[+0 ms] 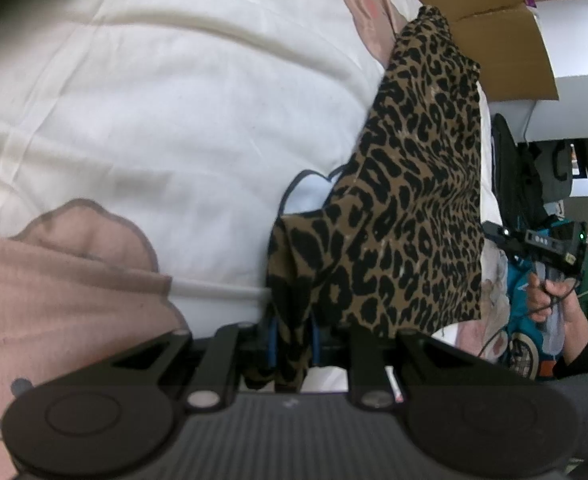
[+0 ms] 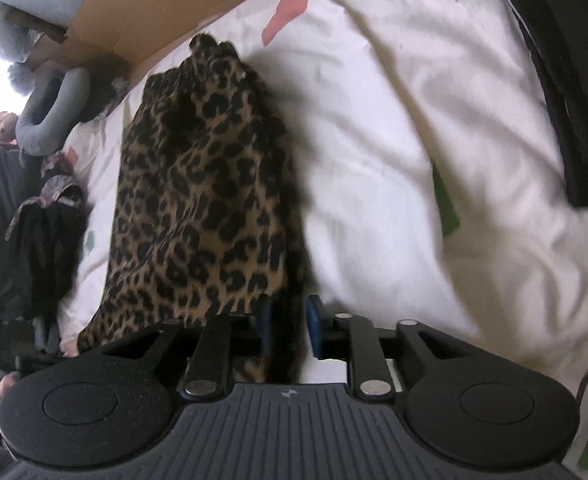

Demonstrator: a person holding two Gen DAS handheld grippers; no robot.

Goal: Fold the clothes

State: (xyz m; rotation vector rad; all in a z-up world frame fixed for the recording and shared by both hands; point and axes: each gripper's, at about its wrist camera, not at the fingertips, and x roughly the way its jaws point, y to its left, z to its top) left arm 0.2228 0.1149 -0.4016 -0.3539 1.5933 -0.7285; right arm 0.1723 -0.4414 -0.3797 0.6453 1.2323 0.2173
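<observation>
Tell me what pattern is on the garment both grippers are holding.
Leopard print: black spots on a tan-brown ground. The garment shows best in the left wrist view.

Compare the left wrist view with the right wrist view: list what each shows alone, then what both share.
Left wrist only: a pink garment, the right gripper seen from outside, and the hand holding it.

Right wrist only: a grey neck pillow and dark clothes heaped at the bed's edge.

Both: the leopard garment pinched by each gripper, the white quilt, and the cardboard box.
</observation>
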